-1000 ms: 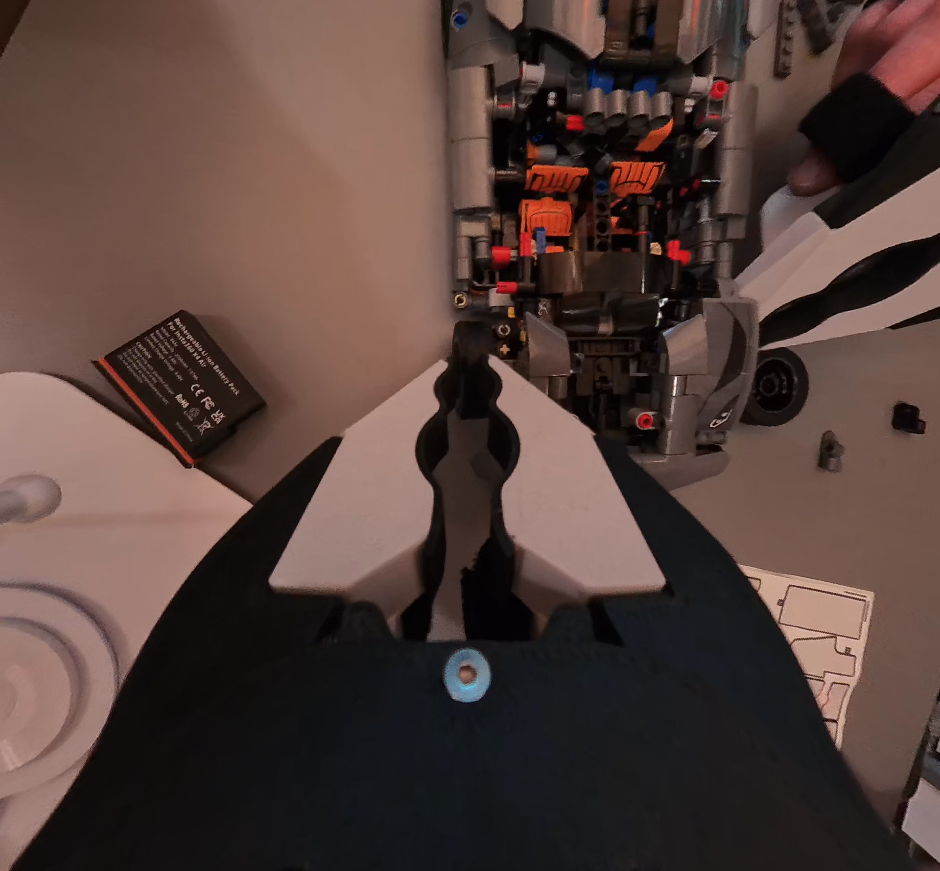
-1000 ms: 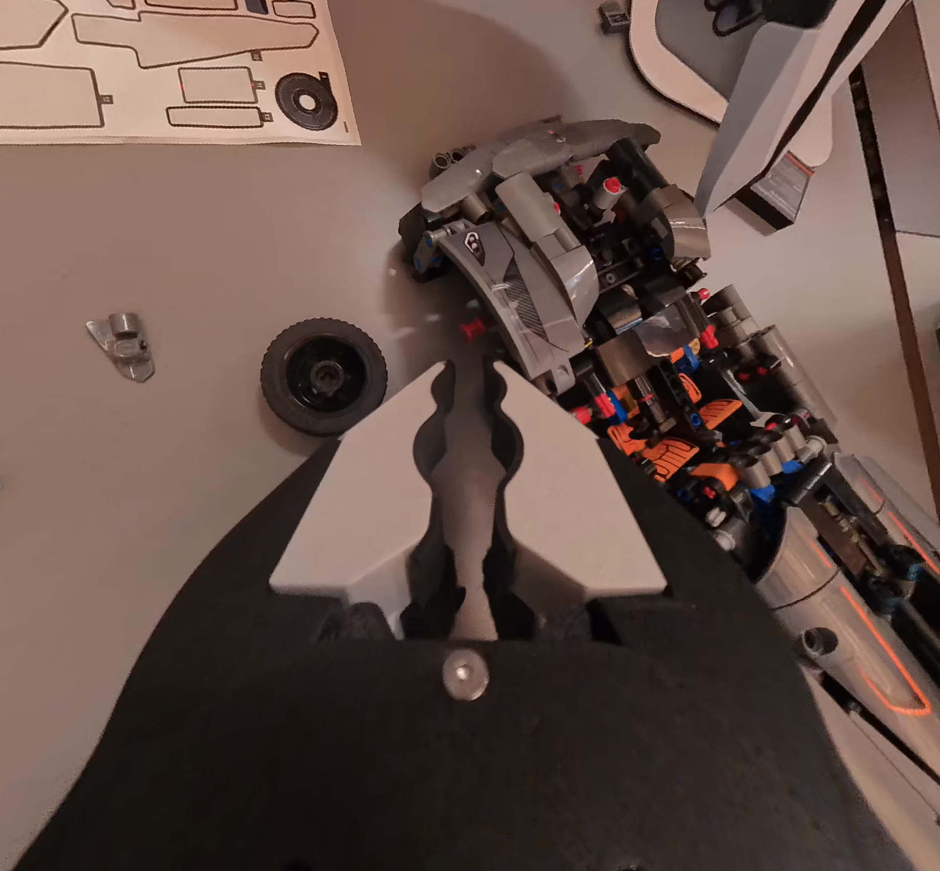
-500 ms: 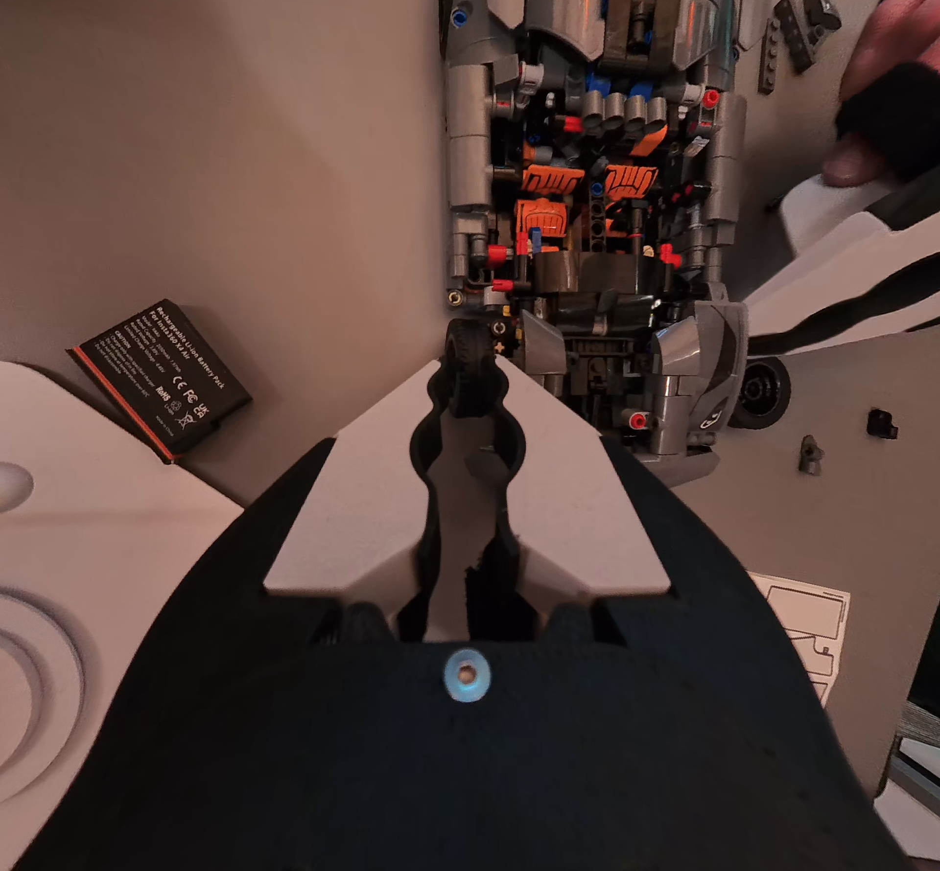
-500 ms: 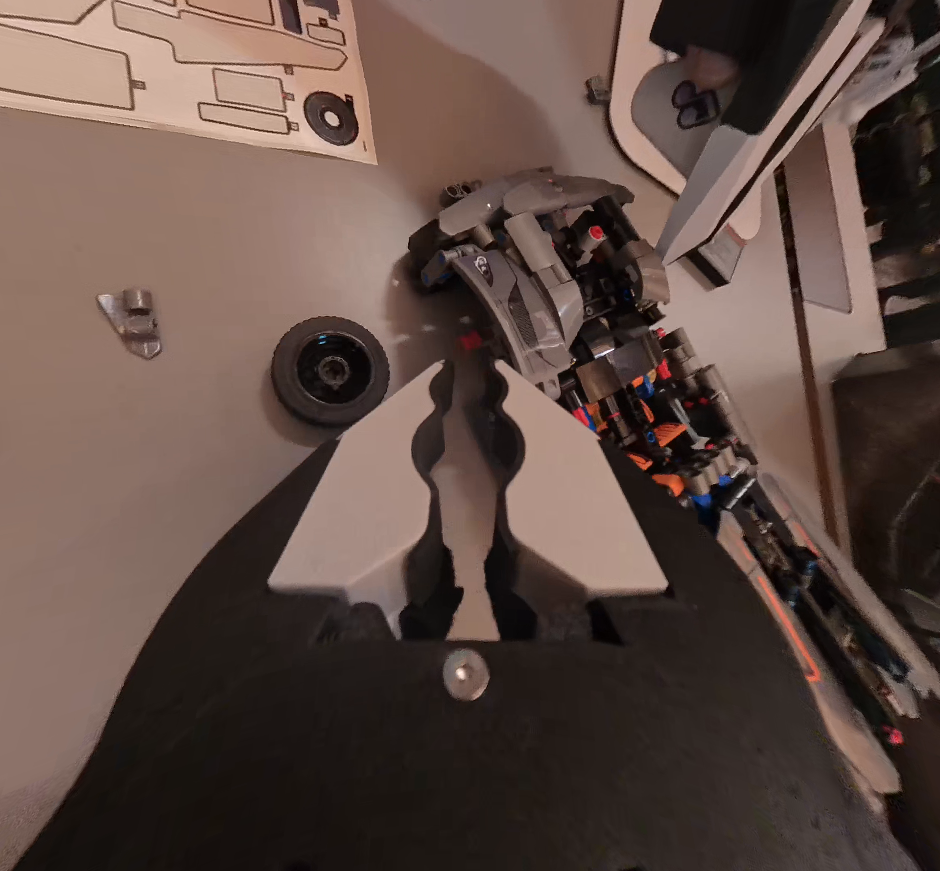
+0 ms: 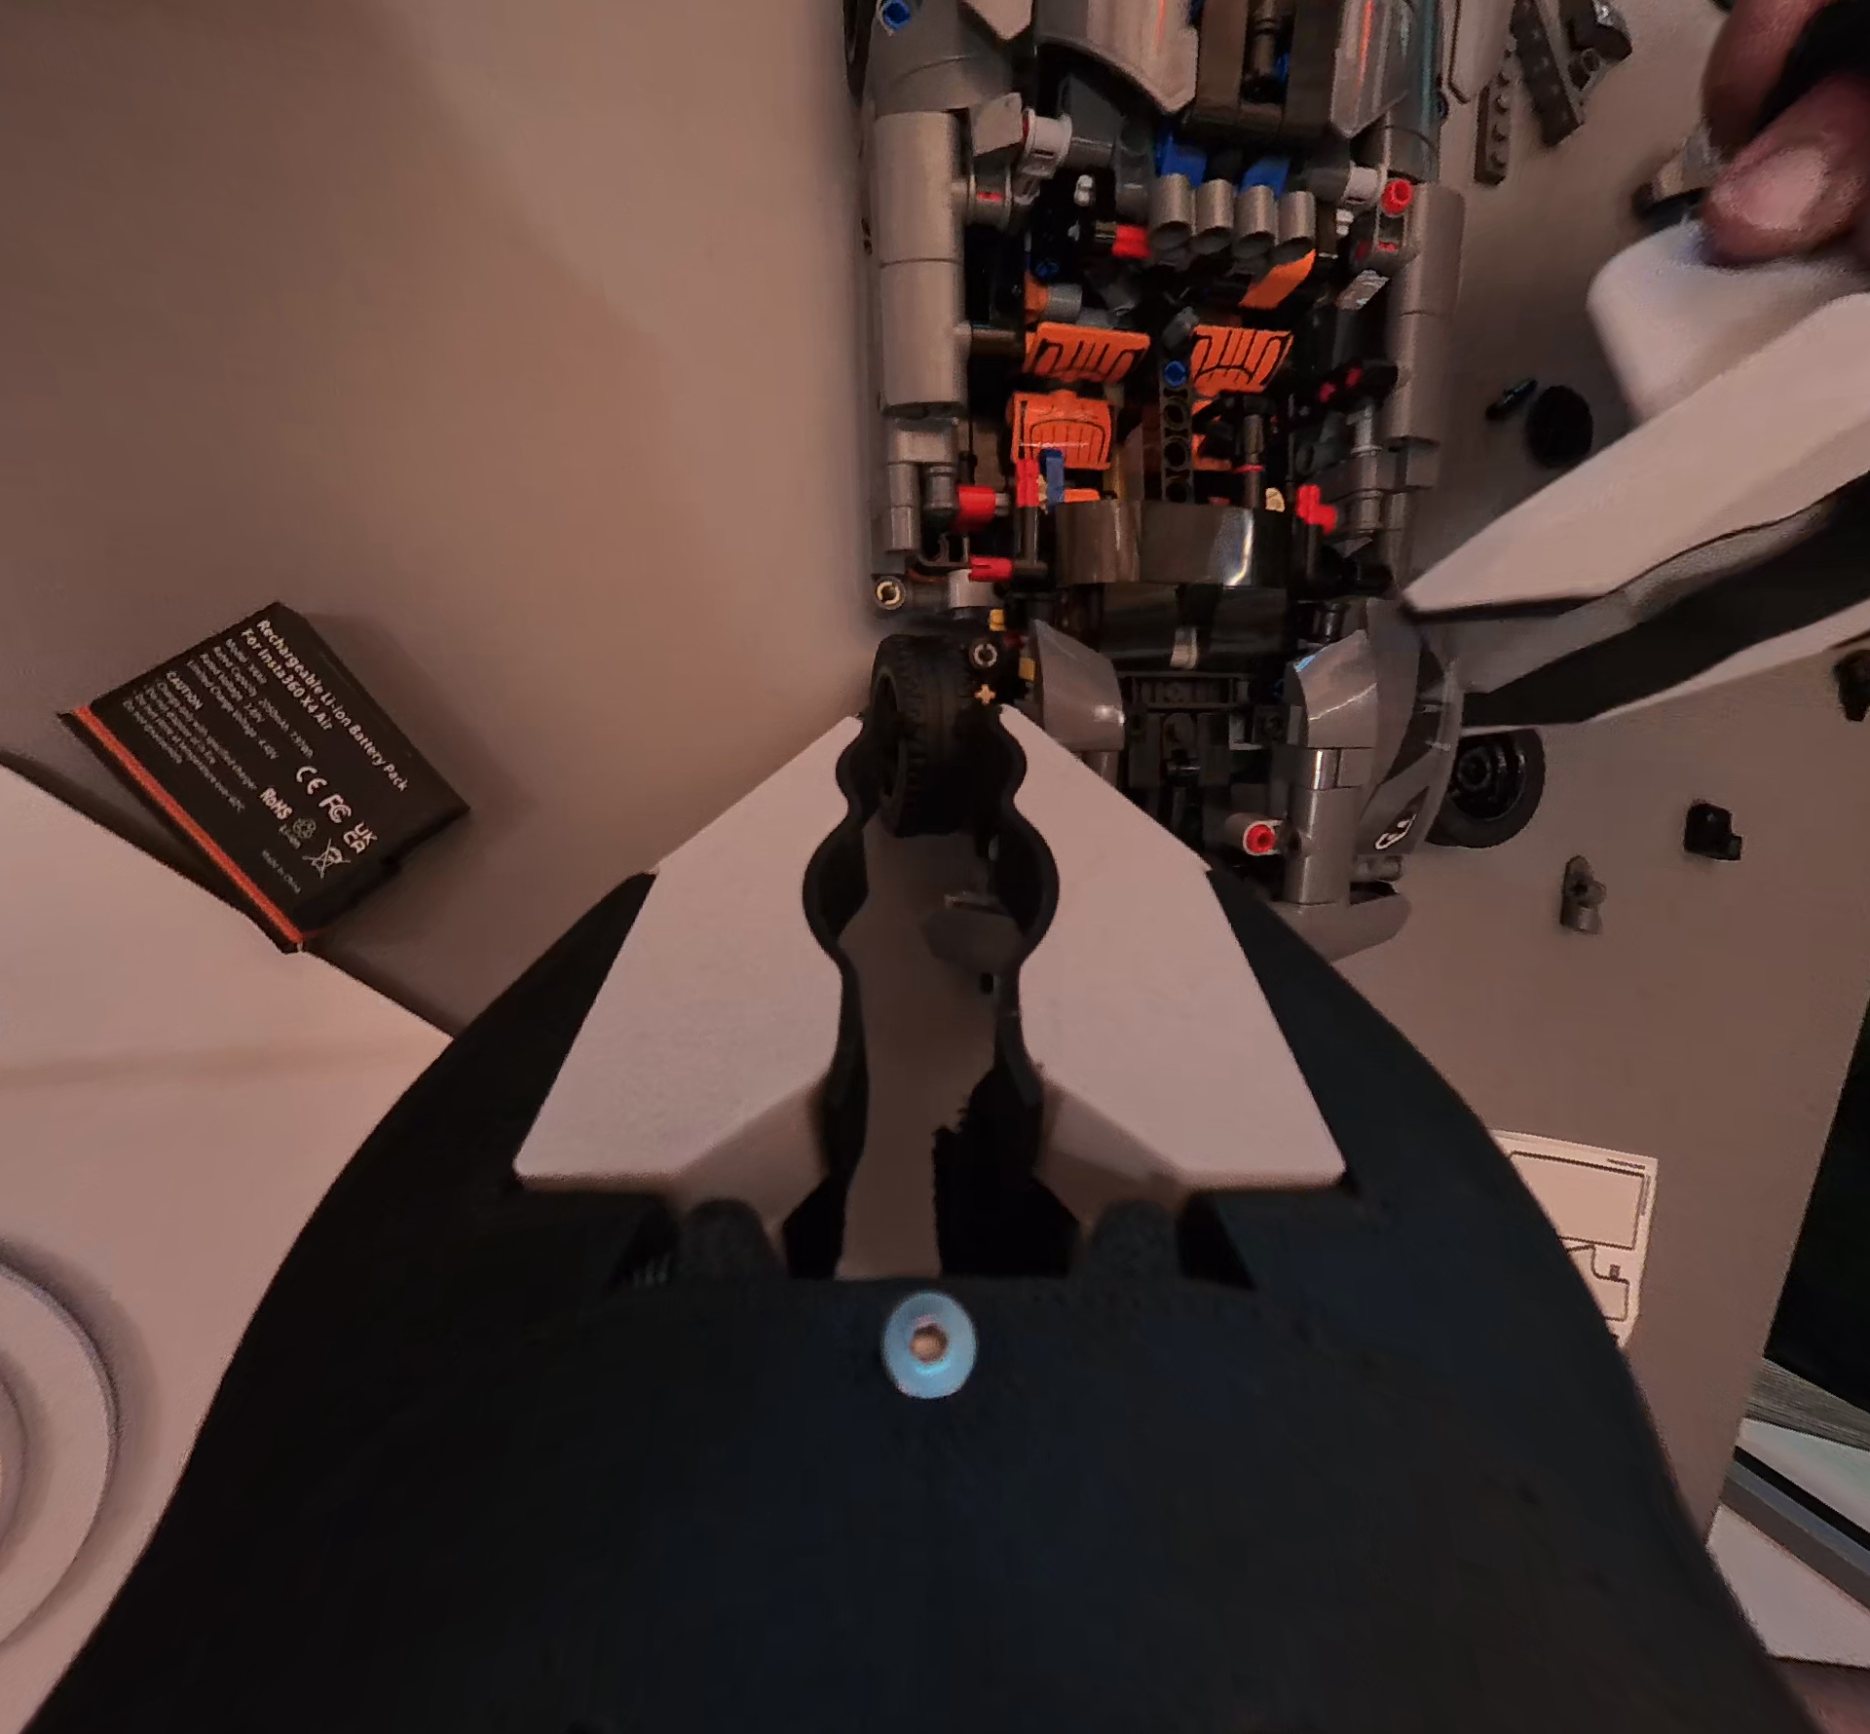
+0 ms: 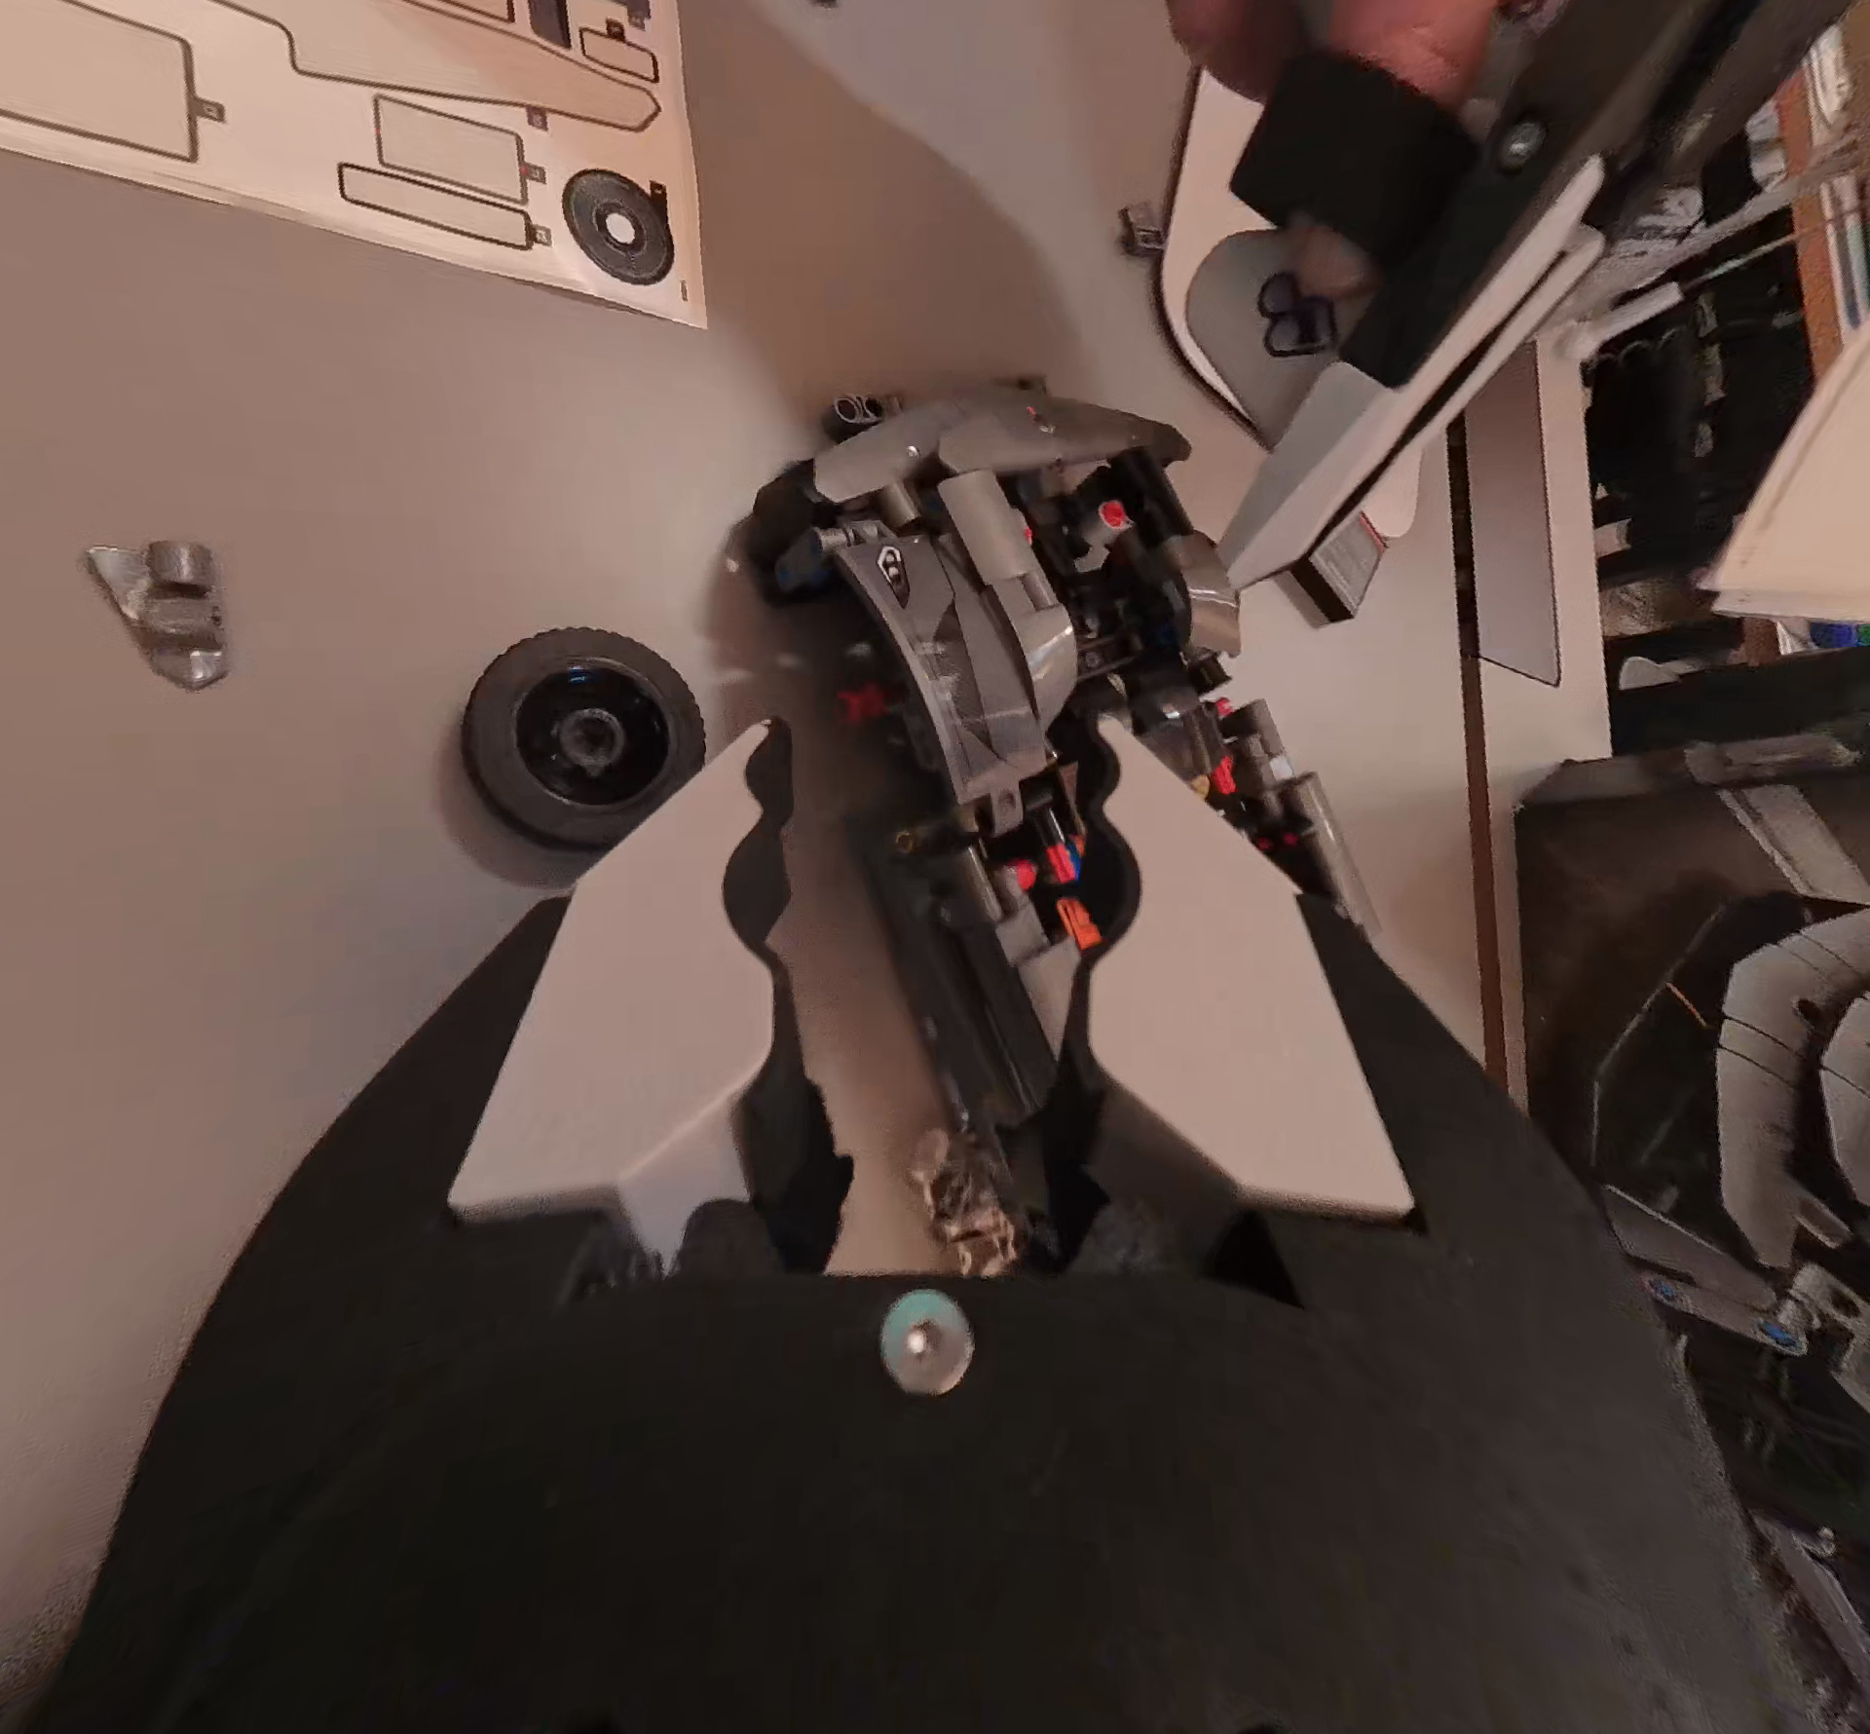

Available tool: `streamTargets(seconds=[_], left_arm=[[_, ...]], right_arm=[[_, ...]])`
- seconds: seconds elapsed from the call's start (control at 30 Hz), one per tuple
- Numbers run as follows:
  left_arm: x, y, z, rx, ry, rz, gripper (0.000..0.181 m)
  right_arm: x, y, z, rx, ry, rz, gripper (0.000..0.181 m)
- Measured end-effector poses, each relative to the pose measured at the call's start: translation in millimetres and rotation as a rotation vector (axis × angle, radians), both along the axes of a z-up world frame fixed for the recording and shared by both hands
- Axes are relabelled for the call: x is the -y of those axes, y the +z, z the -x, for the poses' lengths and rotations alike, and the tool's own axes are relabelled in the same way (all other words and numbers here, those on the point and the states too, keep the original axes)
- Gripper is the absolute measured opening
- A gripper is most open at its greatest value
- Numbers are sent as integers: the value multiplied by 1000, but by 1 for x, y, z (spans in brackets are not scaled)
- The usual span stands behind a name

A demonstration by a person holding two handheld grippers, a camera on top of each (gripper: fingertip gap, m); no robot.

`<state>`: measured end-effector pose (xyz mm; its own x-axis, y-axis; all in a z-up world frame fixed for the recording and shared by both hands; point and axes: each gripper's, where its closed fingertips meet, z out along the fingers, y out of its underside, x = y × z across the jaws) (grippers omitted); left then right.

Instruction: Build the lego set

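Half a second before, my right hand-held gripper [image 6: 936, 744] was nearly closed; now it had spread wide astride the grey Lego car [image 5: 1164, 370], whose long axis ran straight ahead of my left hand-held gripper [image 5: 931, 734] on the desk [image 5: 455, 268]. The left gripped a small black wheel [image 5: 926, 744] against the car's near-left corner. A second wheel [image 6: 584, 739] lay loose beside the right.

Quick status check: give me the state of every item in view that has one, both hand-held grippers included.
Left hand-held gripper: shut on small black rubber wheel.
Right hand-held gripper: open, straddling grey lego car model.
Loose black wheel: flat on table, unmounted.
Grey lego car model: partly built, interior exposed.
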<state>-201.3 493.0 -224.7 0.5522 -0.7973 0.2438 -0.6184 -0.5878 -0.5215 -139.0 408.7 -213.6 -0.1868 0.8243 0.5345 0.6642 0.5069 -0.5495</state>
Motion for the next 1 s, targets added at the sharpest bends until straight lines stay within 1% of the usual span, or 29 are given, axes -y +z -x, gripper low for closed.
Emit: streamTargets(seconds=[0.07, 0.2, 0.37, 0.53, 0.73, 0.8, 1.0], left_arm=[[0, 0, -1, 9, 0, 6, 18], [1, 0, -1, 5, -2, 5, 18], [1, -1, -3, 13, -8, 12, 17], [1, -1, -3, 15, -6, 14, 17], [2, -2, -4, 27, -2, 23, 17], [2, -2, -4, 31, -1, 26, 17], [2, -2, -5, 38, 0, 30, 17]], right_arm=[[-4, -5, 6, 7, -12, -18, 45], [-10, -3, 11, -12, -20, 15, 43], [-12, -14, 9, 19, -15, 7, 42], [-12, -17, 9, 15, -2, 35, 42], [-14, -17, 9, -1, -10, 46, 37], [-15, -16, 10, -8, -18, 40, 32], [-12, -18, 9, 0, -6, 47, 41]])
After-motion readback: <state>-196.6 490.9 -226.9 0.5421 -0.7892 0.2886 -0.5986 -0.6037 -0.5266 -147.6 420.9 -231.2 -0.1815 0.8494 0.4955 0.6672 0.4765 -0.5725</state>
